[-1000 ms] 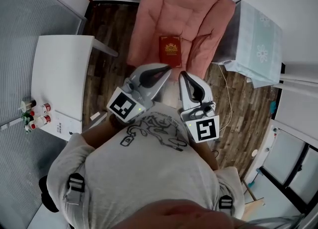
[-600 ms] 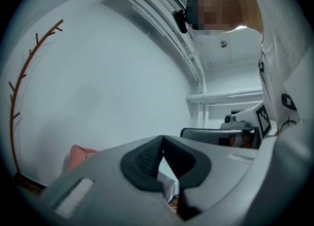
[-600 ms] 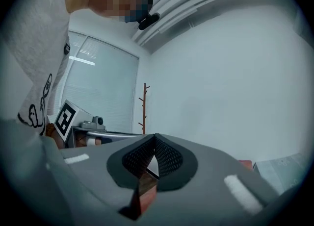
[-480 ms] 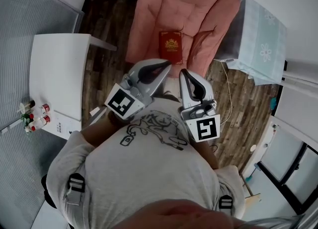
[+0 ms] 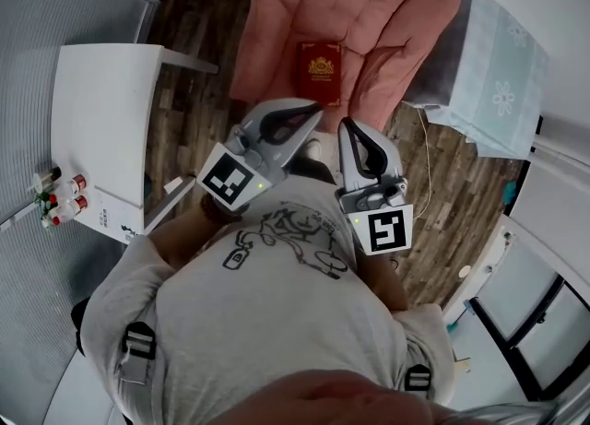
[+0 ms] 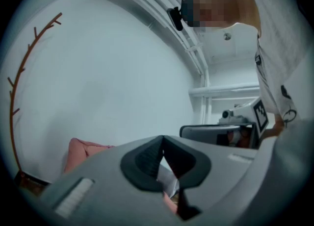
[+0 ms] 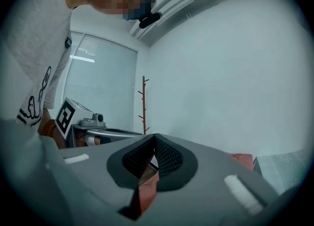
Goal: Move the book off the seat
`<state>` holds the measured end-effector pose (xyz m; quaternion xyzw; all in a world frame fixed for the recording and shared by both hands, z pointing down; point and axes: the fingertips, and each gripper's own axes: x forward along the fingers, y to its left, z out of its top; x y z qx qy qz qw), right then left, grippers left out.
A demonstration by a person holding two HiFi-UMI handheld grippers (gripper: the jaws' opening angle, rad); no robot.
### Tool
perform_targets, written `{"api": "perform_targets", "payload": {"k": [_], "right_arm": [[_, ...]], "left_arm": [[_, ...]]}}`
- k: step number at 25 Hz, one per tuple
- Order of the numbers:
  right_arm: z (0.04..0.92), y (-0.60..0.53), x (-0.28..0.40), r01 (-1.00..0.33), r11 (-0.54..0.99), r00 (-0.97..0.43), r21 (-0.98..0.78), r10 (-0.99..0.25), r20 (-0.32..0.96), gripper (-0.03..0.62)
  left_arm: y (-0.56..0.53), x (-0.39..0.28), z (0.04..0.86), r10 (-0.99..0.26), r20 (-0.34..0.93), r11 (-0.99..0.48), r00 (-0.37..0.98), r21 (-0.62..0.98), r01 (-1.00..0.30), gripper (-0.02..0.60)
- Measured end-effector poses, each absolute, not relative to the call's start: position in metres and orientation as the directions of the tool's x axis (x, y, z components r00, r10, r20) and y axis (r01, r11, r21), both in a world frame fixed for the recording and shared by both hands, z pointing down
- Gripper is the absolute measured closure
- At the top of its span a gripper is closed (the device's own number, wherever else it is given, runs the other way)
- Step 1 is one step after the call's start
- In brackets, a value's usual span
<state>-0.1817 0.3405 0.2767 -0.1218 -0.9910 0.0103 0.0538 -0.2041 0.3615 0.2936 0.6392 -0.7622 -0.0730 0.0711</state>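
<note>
Hovering near the book (image 5: 318, 70), left gripper (image 5: 316, 110) and right gripper (image 5: 346, 125) are pinched shut, empty; unopened, they'd just shove it.

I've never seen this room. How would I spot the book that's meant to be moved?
Find the big pink quilted cushion chair at the top of the head view, between the white table and the pale green cloth-covered stand. On its seat lies a flat dark red book. Nothing else lies on the cushion, and its gold emblem stands out.
</note>
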Motion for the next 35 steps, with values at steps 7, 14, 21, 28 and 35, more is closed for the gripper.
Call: {"api": "perform_targets", "payload": {"k": [7,14,21,28,35], "right_arm": [[0.317,0.310,-0.190,0.242,0.969,-0.955,-0.050,0.247,0.163,0.586],[0.372,0.291,-0.195,0.229,0.968,-0.942,-0.100,0.247,0.228,0.563],[0.444,0.277,-0.207,0.261,0.958,-0.911,-0.123,0.286,0.296,0.517],[0.522,0.269,-0.222,0.273,0.952,-0.885,-0.136,0.304,0.351,0.480],[0.618,0.263,-0.233,0.251,0.954,-0.854,-0.165,0.298,0.427,0.425]], "left_arm": [[0.339,-0.211,0.333,-0.981,0.080,0.190,-0.177,0.208,-0.960,0.577],[0.327,-0.219,0.384,-0.977,0.140,0.190,-0.161,0.233,-0.954,0.540],[0.316,-0.226,0.455,-0.969,0.204,0.191,-0.141,0.247,-0.950,0.482],[0.308,-0.234,0.538,-0.961,0.260,0.179,-0.091,0.339,-0.924,0.394],[0.305,-0.255,0.631,-0.949,0.303,0.200,-0.089,0.358,-0.912,0.345]]}}
